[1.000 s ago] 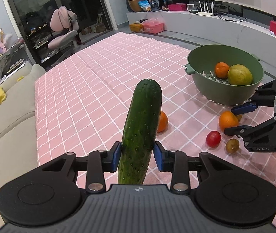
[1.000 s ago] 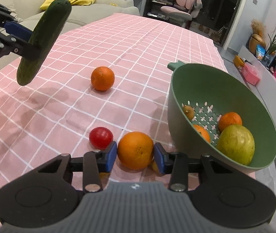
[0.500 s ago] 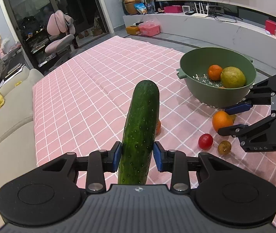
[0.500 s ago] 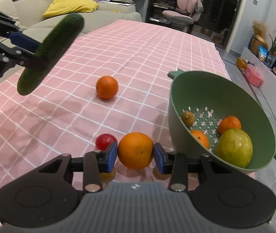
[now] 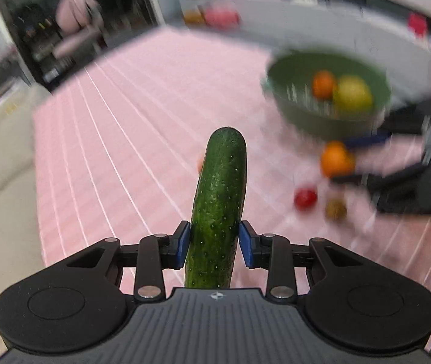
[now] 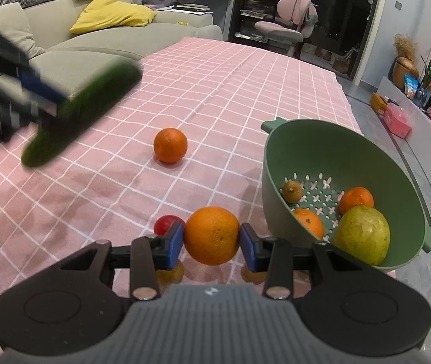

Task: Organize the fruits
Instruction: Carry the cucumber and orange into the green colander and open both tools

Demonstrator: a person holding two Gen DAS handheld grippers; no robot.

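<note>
Now the right gripper (image 6: pixel 211 241), clenching the orange (image 6: pixel 211 235), has lifted it beside the green colander (image 6: pixel 279 163) at right, while the left gripper (image 5: pixel 214 244) still grips the cucumber (image 5: pixel 220 200), so both look ready for dropping.

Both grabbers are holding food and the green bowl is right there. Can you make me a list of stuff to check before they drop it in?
1. Left gripper pinches the cucumber with both pads: ok.
2. Right gripper pinches the orange with both pads: ok.
3. Orange lifted off the pink tablecloth: ok.
4. Green bowl has free room on its near side: ok.
5. Bowl sits safely on the table: cannot tell, its far side is close to the edge.
6. Cucumber fits lying down in the bowl: cannot tell.
</note>
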